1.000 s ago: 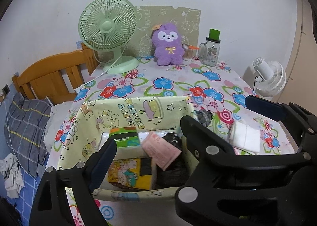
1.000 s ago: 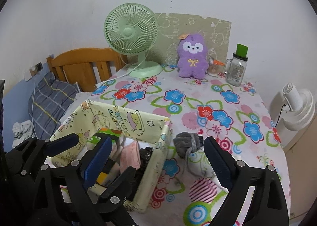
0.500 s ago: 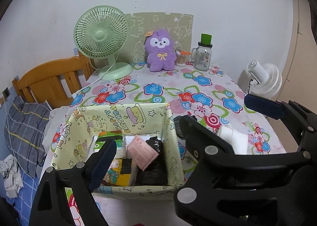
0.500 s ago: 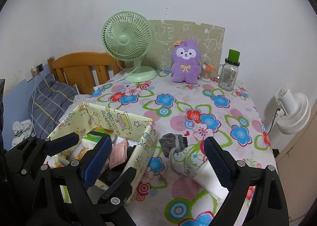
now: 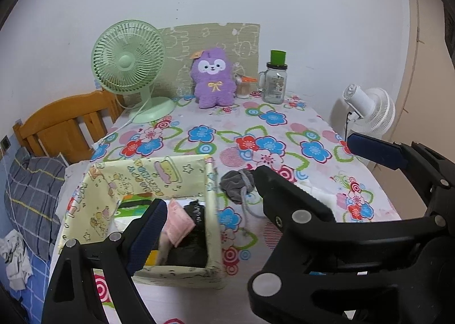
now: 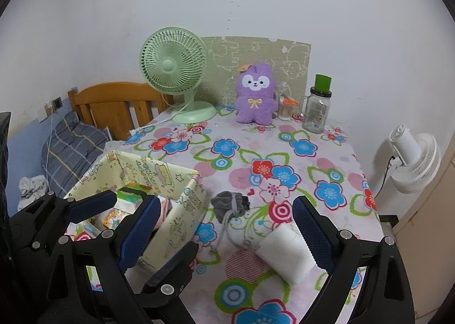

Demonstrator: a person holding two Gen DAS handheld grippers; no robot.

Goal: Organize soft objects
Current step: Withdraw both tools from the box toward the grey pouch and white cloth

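Note:
A yellow cartoon-print fabric box stands at the table's near left and holds tissue packs, a pink cloth and something black. Right of it lie a grey drawstring pouch and a folded white cloth. A purple plush sits by the far wall. My left gripper hangs open over the box's near side, its right finger hidden behind the right gripper. My right gripper is open and empty, above the pouch and white cloth.
At the back of the flowered tablecloth stand a green fan with its cord, a glass jar with a green lid and a small toothpick holder. A white fan stands off the right edge. A wooden headboard and bed lie left.
Both grippers have drawn back from the table and slightly up, so the box, pouch and white cloth look smaller and farther. Both stay open; nothing on the table has moved.

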